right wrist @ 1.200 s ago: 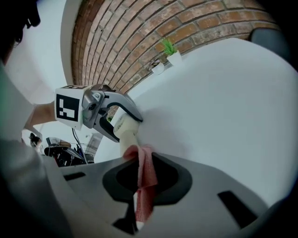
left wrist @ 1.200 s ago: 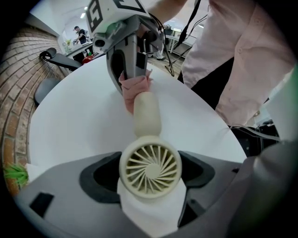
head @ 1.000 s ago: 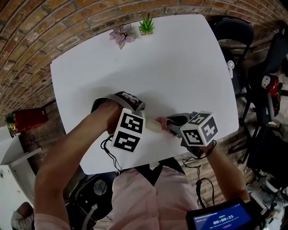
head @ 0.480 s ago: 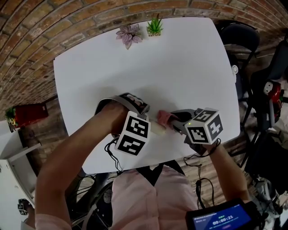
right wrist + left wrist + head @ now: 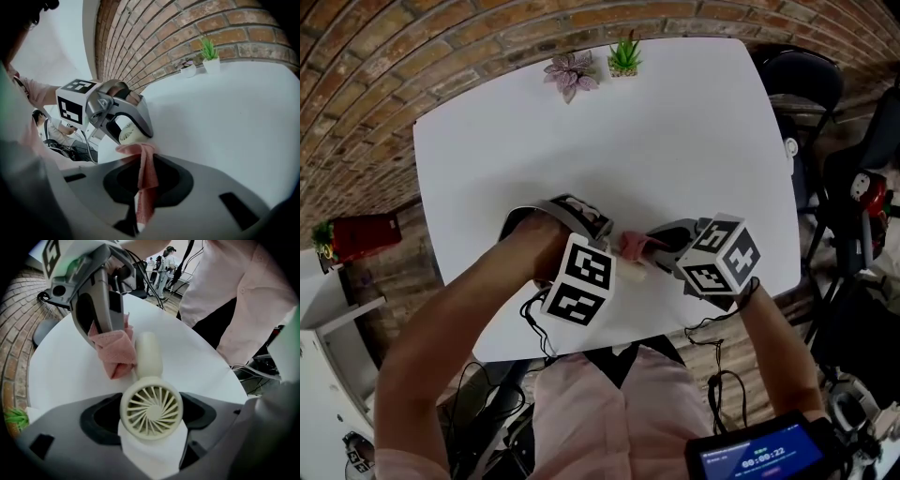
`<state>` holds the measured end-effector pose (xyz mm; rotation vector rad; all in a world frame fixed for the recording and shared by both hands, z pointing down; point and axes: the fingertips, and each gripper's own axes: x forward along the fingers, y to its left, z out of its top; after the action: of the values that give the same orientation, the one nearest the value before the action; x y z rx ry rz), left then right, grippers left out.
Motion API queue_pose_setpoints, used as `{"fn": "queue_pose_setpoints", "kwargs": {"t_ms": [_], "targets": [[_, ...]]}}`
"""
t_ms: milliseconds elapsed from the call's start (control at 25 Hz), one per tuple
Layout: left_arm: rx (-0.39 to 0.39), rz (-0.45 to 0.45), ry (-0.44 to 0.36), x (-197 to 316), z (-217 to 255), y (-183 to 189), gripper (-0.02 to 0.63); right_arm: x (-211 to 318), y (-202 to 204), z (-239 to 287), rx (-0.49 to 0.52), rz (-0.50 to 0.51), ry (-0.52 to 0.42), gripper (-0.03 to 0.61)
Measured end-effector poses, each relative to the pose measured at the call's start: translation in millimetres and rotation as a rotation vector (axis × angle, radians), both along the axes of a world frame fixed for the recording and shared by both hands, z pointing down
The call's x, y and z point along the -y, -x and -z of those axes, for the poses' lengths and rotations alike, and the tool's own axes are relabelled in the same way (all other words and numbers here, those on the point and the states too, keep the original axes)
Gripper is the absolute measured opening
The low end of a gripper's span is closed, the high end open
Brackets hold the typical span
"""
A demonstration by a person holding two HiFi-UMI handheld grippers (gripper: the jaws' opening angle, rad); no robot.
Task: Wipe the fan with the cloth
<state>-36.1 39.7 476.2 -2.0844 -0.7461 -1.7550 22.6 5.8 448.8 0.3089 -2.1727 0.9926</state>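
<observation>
- Gripping the fan by its round head, our left claw is standing wide, with a pad pressing on each side of the rim. The fan is sitting low in the middle of the left gripper view, its handle pointing up the frame over the white bench.
- Our right claw is pinching the pink cloth with its jaws nearly together, and a bunched fold is sticking out in front. In the left gripper view that fold is touching the left side of the handle.
- We are judging the fan to be light, hollow plastic: stiff, smooth and probably a little slippery. It may twist in the grip if the cloth is pushing hard at the far end of the handle.
- We are treating the thin slats of the grille as the fragile part. Holding the solid rim, as now, or the handle looks safer than pressing on the slats.
- We are reckoning the cloth soft and limp. It is draping and bunching, so only the part close to the pinch is likely to carry real pressure.
- We are expecting that wiping the head itself would call for holding the fan by the handle instead.
</observation>
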Motion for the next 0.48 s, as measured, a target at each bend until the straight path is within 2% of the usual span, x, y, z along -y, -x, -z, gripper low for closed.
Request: {"fn": "queue_pose_setpoints", "kwargs": {"t_ms": [240, 480], "targets": [[0.007, -0.002, -0.002, 0.0, -0.6, -0.2, 0.379, -7.1, 15.6, -4.0, -0.006, 0.182, -0.033, 0.032], [0.009, -0.008, -0.002, -0.1, -1.0, 0.5, 0.379, -10.5, 24.2, -6.9, 0.026, 0.288, -0.044, 0.032]]}}
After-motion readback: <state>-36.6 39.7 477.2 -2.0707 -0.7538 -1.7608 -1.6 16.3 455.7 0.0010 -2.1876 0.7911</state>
